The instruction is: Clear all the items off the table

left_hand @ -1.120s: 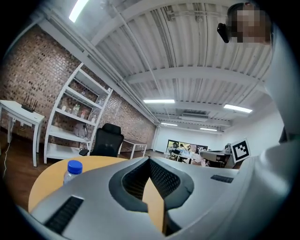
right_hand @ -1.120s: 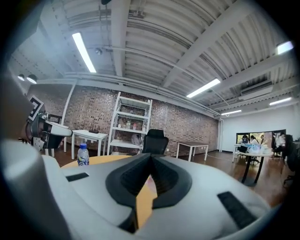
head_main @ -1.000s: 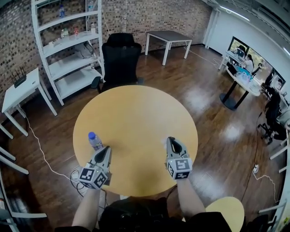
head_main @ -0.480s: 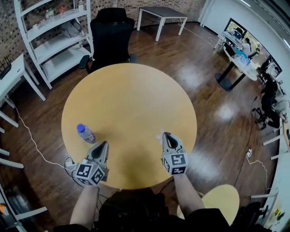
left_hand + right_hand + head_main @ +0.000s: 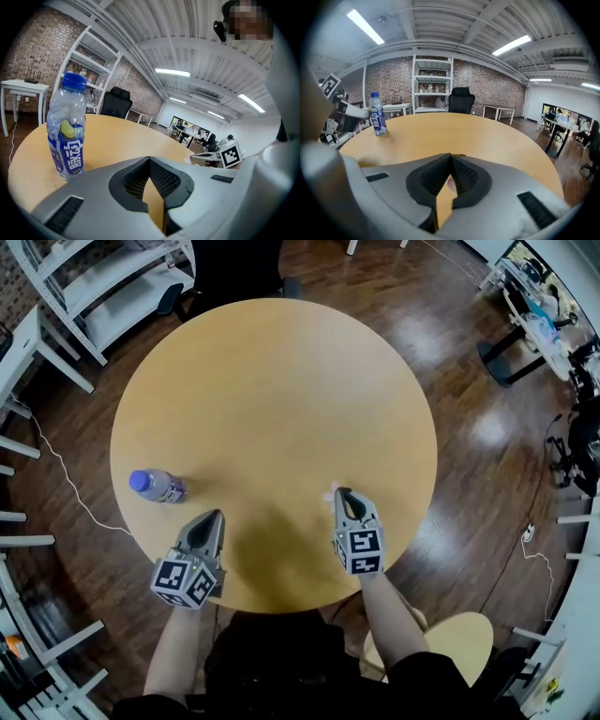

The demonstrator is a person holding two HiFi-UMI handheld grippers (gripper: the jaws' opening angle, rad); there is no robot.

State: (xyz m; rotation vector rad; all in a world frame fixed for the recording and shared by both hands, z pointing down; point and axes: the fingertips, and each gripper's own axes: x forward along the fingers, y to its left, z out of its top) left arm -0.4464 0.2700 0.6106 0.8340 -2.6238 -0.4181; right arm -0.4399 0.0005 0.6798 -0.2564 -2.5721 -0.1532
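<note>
one bottle (image 5: 157,486), one table (image 5: 281,399), two grippers (image 5: 213,517) (image 5: 342,494)

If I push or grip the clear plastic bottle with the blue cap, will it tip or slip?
The clear plastic bottle with the blue cap stands upright, tall and narrow, so a push near the cap would probably tip it; lying down it may roll. Its smooth thin wall looks slippery and may dent when squeezed.
</note>
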